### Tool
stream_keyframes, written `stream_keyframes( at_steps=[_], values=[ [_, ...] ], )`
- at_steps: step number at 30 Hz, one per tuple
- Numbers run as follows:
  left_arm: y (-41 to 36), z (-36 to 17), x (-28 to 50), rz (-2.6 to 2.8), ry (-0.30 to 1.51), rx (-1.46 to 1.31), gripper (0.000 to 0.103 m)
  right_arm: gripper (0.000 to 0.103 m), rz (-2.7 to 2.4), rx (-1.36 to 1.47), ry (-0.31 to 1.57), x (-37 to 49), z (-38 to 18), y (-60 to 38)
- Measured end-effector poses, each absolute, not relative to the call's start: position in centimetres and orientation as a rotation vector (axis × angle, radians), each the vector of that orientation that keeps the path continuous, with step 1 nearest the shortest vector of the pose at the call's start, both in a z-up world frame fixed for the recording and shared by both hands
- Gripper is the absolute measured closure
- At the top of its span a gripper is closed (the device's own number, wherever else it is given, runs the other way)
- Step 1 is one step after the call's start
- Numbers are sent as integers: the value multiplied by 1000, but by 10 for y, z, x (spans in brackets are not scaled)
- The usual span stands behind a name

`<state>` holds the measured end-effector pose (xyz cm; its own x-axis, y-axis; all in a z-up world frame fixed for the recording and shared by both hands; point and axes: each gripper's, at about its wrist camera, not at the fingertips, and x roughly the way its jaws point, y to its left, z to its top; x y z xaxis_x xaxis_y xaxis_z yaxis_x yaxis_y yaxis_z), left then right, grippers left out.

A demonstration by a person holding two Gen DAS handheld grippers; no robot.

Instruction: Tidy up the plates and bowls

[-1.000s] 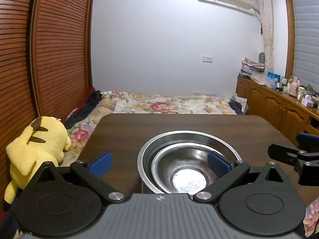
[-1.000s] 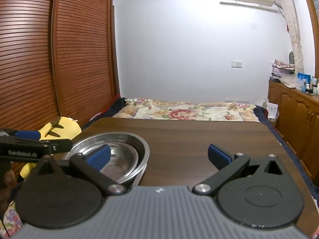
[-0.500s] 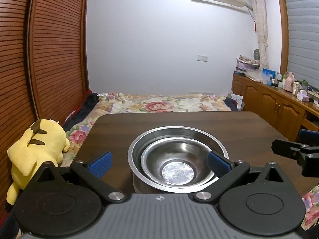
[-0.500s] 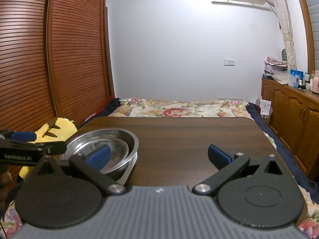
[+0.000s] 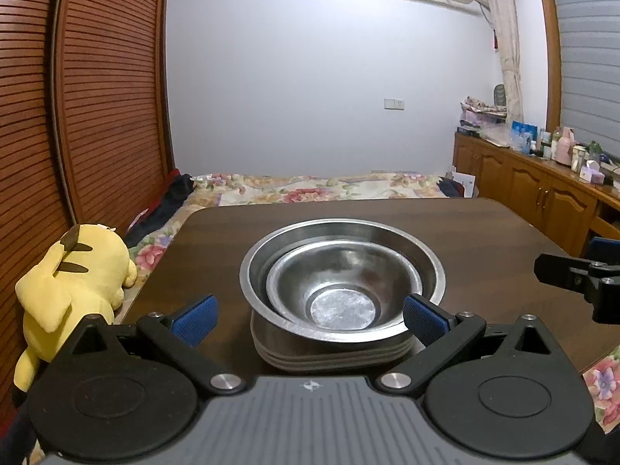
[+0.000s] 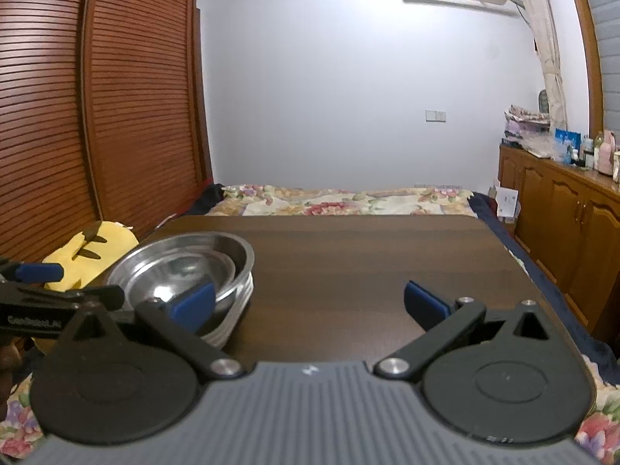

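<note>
"GenRobot.AI" (blurred) on left gripper [image 6: 58, 271]

Dark wooden table [image 5: 484, 232] ahead of me, rounded corners, a stack of plates [image 5: 333, 354] on its left part, steel bowls [image 5: 341, 271] nested on top (smaller inside larger), the right half of the tabletop bare wood.

Silver bowls [image 5: 341, 271], dark brown table [image 5: 465, 228], yellow plush [image 5: 73, 271], floral bedspread [image 5: 310, 190].

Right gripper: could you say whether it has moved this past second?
Yes. The wall switch and nested steel bowls slid left in its view, so the right gripper swung or shifted rightward.
</note>
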<state>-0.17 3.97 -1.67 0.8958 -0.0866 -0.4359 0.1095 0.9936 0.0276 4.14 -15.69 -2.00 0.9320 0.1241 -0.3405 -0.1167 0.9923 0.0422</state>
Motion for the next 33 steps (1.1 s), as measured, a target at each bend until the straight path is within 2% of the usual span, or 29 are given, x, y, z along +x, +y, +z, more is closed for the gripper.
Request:
stream_keyframes(
  at_steps=[33],
  values=[
    [45,-20,-2,-94,457,29,0,0,111,26,369,39,-25,-164]
  ],
)
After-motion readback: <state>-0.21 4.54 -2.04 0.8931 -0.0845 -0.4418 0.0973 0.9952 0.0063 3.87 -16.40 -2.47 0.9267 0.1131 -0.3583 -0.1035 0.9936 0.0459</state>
